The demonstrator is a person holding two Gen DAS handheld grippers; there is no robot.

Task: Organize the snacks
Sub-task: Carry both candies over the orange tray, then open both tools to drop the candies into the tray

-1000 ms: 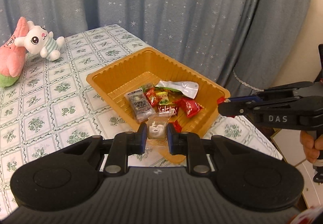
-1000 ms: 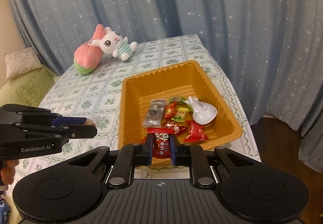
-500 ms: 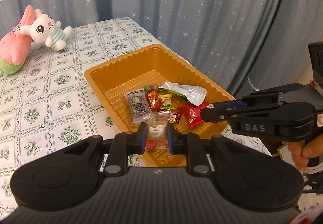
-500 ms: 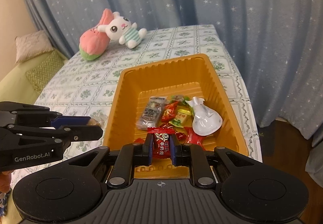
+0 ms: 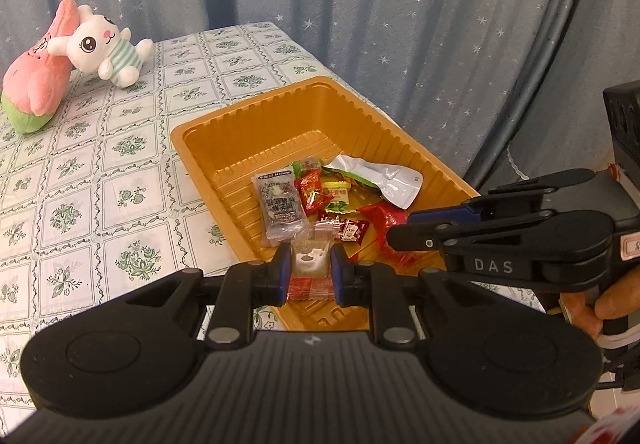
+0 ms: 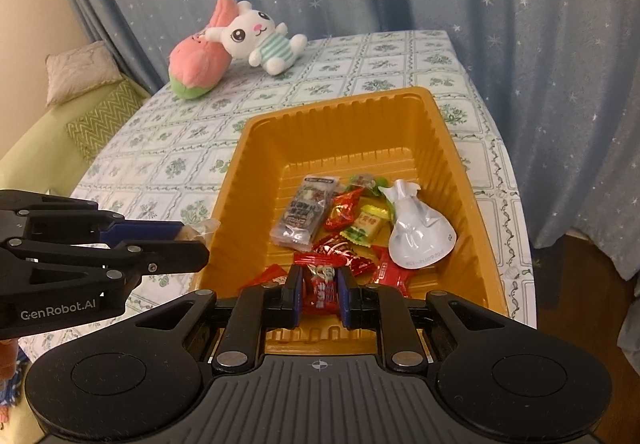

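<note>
Both grippers hung over the near end of the ribbed orange plastic tray [image 6: 256,148] on the green-patterned tablecloth [image 6: 168,148], which looked like the spot where the snacks were being collected, since about 8 wrapped pieces, among them a crinkled silver pouch [image 6: 420,232], already lay heaped there. The left gripper [image 5: 310,268] had its jaws narrowed and clamped on a small clear packet with a pale sweet inside [image 5: 310,262], just above the tray's near edge. The right gripper [image 6: 319,290] was likewise closed tight on a shiny red candy wrapper [image 6: 320,286], seemingly ready to drop onto the pile.
</note>
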